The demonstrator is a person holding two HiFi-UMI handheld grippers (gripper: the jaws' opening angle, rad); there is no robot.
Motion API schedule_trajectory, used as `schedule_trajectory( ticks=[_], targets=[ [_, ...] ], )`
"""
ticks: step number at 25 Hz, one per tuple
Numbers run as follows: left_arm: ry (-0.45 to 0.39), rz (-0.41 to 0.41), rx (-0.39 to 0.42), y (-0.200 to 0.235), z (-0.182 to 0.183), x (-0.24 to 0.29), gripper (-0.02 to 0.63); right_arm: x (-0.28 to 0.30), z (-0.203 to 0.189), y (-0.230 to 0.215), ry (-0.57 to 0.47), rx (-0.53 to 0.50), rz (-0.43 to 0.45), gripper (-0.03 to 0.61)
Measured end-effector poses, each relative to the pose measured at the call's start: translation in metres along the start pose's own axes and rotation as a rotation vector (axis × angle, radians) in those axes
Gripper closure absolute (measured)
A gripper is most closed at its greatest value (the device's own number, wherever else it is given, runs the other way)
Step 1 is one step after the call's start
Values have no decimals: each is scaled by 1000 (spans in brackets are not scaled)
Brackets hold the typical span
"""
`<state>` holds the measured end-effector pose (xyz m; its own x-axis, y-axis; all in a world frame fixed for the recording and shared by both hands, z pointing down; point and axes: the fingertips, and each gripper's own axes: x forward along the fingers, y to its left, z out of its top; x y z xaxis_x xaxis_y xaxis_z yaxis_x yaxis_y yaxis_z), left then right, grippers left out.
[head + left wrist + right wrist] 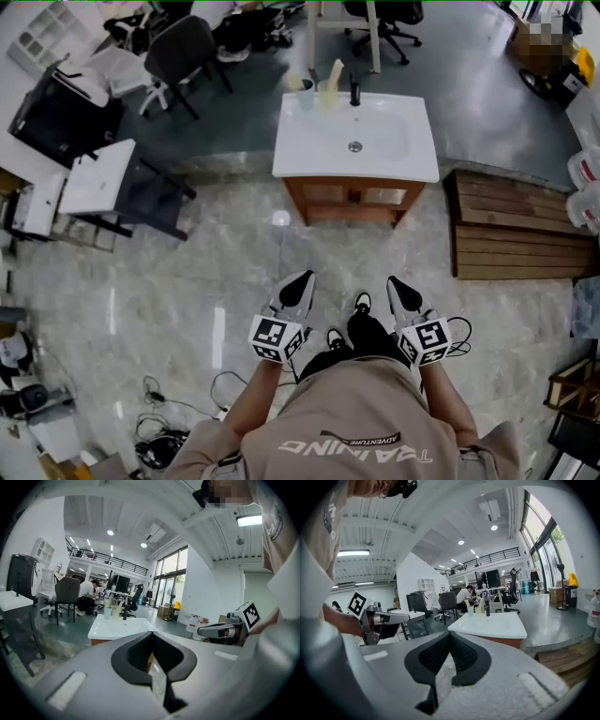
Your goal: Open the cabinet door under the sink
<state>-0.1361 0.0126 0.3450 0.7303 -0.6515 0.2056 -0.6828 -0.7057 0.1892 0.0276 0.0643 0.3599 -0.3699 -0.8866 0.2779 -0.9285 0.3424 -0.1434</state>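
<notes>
A white sink top [354, 141] sits on a low wooden cabinet [352, 197] whose doors are closed, across a stretch of marble floor from me. My left gripper [298, 284] and right gripper [403, 289] are held side by side in front of my body, well short of the cabinet and pointing toward it. Both are shut with nothing between their jaws. The left gripper view has the sink [117, 626] beyond its closed tips [152, 633]. In the right gripper view the sink [490, 623] and cabinet front [511, 641] lie past its closed tips [451, 633].
A wooden pallet platform [516, 225] lies right of the cabinet, with white jugs [586, 187] beyond it. A small white table [98, 178] and office chairs [183, 52] stand at the left. Cables [178, 412] trail on the floor near my left foot. A black faucet [354, 92] and cups stand on the sink.
</notes>
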Motion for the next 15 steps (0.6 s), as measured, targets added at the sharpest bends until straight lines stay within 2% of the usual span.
schedule_trajectory(
  ticks=[6,11,15],
  targets=[
    [34,24,22,17,16,47,595,45,3,-42,14,-1,25,577],
    [11,-21,62,20,37,99,595,84,17,-83,-8,-10,34,577],
    [-9,-15,72,25,54,135,595,106,30,-109,-21,-4,48,577]
  ],
)
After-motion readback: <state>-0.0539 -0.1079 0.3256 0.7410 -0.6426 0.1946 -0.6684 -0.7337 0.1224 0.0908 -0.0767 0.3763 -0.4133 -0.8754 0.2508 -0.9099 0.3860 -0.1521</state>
